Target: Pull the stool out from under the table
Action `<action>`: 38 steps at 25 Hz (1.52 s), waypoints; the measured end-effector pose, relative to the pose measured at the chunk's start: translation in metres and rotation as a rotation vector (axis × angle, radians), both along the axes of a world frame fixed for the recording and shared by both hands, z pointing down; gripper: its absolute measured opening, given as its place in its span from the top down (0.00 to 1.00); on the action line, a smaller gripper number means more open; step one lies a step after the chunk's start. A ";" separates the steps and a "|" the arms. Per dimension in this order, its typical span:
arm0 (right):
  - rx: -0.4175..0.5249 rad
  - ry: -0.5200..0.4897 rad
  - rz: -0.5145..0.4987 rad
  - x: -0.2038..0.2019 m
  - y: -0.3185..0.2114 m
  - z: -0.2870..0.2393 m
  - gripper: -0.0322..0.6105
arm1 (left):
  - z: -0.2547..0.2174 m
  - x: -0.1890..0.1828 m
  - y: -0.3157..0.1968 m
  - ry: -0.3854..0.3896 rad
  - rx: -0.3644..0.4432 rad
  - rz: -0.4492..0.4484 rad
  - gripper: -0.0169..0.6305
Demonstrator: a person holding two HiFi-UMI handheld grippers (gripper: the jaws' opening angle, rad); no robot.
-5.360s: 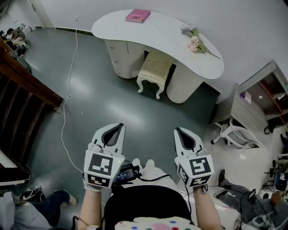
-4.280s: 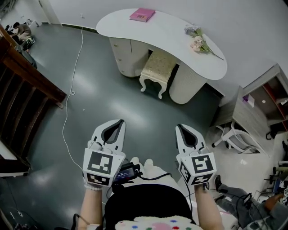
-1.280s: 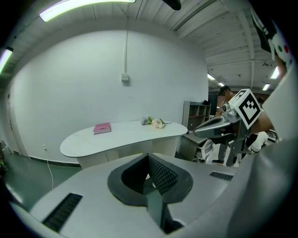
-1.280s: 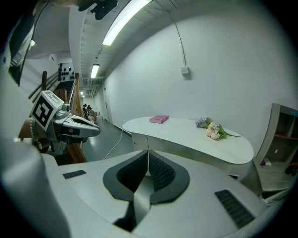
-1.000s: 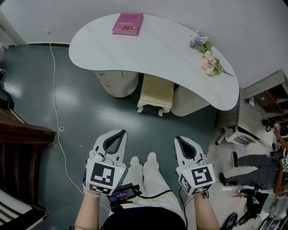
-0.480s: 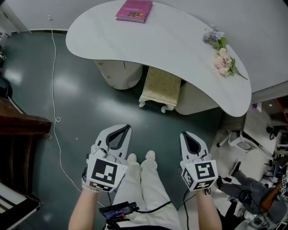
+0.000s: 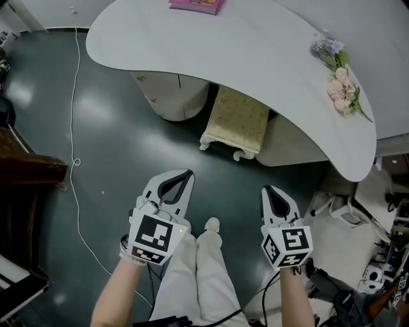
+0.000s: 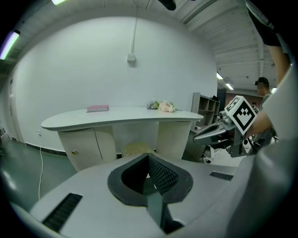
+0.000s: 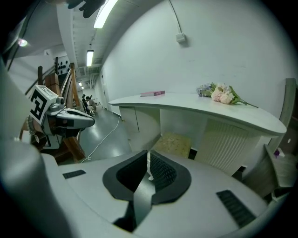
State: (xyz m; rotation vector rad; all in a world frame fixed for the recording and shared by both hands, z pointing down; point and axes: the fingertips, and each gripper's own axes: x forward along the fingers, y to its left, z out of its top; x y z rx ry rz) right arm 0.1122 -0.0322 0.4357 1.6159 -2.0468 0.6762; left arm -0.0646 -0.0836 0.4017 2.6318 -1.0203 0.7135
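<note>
The stool [image 7: 238, 121] has a yellow-gold cushion and white curved legs; it stands partly under the white curved table [image 7: 255, 57], between the table's two pedestals. It also shows in the left gripper view as the stool [image 8: 136, 149] and in the right gripper view as the stool [image 9: 176, 143]. My left gripper [image 7: 186, 174] and right gripper [image 7: 267, 190] are both shut and hold nothing. They hover above the floor, well short of the stool, one on each side of the person's legs.
A pink book [image 7: 197, 5] and a bunch of flowers [image 7: 340, 80] lie on the table. A white cable [image 7: 71, 140] runs over the dark green floor at left. Dark wooden furniture [image 7: 25, 185] stands at far left, a white chair [image 7: 342, 211] and clutter at right.
The view has moved closer to the table and stool; they now sit larger and lower in the head view. Both grippers stayed shut and side by side.
</note>
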 end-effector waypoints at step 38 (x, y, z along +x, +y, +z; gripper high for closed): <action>-0.222 -0.178 0.146 0.092 -0.117 0.263 0.54 | 0.271 0.064 -0.129 0.118 -0.301 -0.152 0.66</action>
